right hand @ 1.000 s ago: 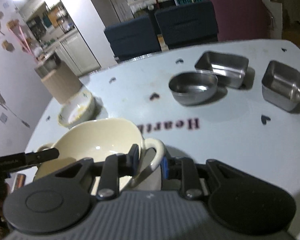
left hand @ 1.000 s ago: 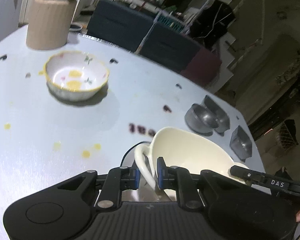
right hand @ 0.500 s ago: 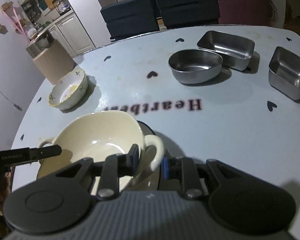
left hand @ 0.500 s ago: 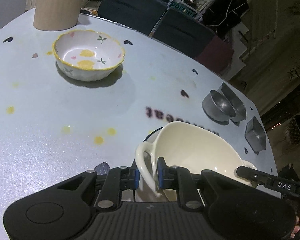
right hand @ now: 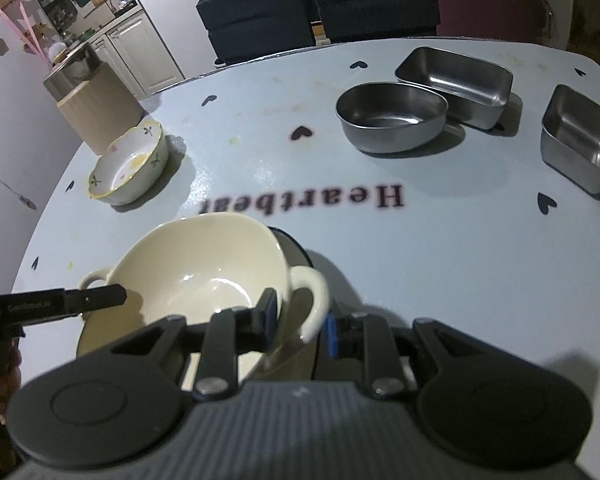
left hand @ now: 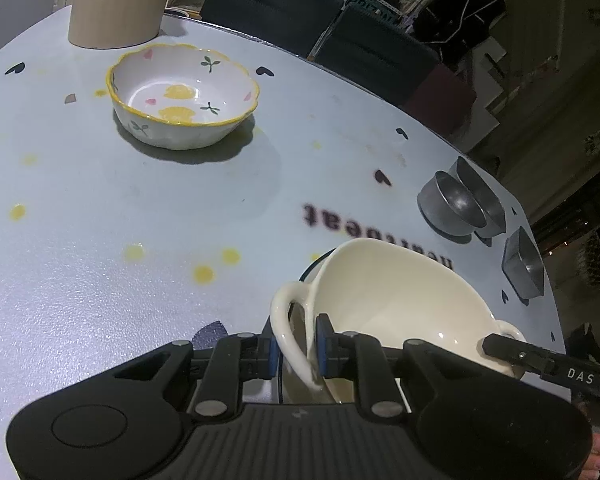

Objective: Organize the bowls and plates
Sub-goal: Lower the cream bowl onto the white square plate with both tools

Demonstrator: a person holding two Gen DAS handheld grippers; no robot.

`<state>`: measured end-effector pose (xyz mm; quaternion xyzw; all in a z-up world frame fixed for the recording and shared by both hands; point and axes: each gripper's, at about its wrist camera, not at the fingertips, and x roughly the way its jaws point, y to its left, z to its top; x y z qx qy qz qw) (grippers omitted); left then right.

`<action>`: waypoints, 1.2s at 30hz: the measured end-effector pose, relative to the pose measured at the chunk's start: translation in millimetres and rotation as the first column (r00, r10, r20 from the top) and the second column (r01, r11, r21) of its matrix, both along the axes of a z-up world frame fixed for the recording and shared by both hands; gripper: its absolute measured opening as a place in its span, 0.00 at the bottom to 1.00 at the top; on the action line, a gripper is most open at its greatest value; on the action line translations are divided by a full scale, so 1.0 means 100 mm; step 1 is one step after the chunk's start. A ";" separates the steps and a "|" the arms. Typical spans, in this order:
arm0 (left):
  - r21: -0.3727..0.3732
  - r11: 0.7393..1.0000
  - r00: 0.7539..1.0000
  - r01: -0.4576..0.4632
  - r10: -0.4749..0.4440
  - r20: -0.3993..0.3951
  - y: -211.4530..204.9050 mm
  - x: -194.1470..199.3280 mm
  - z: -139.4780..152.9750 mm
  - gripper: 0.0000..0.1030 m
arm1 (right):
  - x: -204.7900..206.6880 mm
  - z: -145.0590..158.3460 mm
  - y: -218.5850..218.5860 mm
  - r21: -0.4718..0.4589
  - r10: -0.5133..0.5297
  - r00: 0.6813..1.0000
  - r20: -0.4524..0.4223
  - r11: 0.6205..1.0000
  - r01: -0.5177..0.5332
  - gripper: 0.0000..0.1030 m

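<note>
The cream two-handled bowl (right hand: 204,276) sits tilted on a dark-rimmed plate (right hand: 296,246) on the table (right hand: 440,264). The left gripper (left hand: 296,350) and right gripper (right hand: 298,322) each pinch one handle. It looks heavy, smooth and breakable, so hold both handles.

The bench (right hand: 440,248) has a pale blue top with rounded corners, printed with small dark hearts, yellow dots and the word "Heartbeat". Near its far left corner stands a tan ribbed canister (right hand: 96,114), and just beside that sits a white flowered bowl (right hand: 128,170) with a yellow rim. Toward the far right edge sit three steel dishes: a round steel bowl (right hand: 392,120) touching a rectangular steel tray (right hand: 458,82) behind it, and a square steel container (right hand: 580,142) apart from them, close to the right edge. Near the front edge a dark-rimmed plate (right hand: 296,246) lies on the bench.
</note>
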<state>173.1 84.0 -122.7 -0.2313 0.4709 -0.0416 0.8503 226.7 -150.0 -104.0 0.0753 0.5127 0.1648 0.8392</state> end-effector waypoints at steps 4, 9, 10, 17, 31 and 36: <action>-0.003 1.000 1.000 0.001 -0.001 -0.004 0.00 0.01 -0.04 0.20 | 0.01 -0.01 0.02 -0.008 0.003 1.000 -0.002 1.000 -0.003 0.28; 0.006 1.000 1.000 0.010 -0.010 -0.004 -0.01 0.01 -0.06 0.21 | 0.02 -0.01 0.03 -0.018 0.004 1.000 -0.009 1.000 -0.004 0.28; 0.006 1.000 1.000 0.010 -0.010 -0.005 -0.01 0.01 -0.06 0.21 | 0.01 -0.01 0.04 -0.018 0.004 1.000 -0.008 1.000 -0.005 0.28; 0.014 1.000 1.000 0.016 -0.016 -0.018 0.01 0.02 -0.07 0.23 | 0.01 0.00 0.08 -0.027 0.024 1.000 -0.001 0.999 -0.024 0.28; 0.066 0.995 0.997 0.069 -0.067 -0.033 -0.01 0.01 -0.05 0.27 | 0.04 -0.05 0.11 -0.063 0.075 0.997 -0.028 0.995 -0.076 0.29; 0.079 0.994 0.996 0.081 -0.078 -0.036 -0.02 0.01 -0.03 0.27 | 0.05 -0.06 0.14 -0.071 0.082 0.996 -0.032 0.994 -0.084 0.30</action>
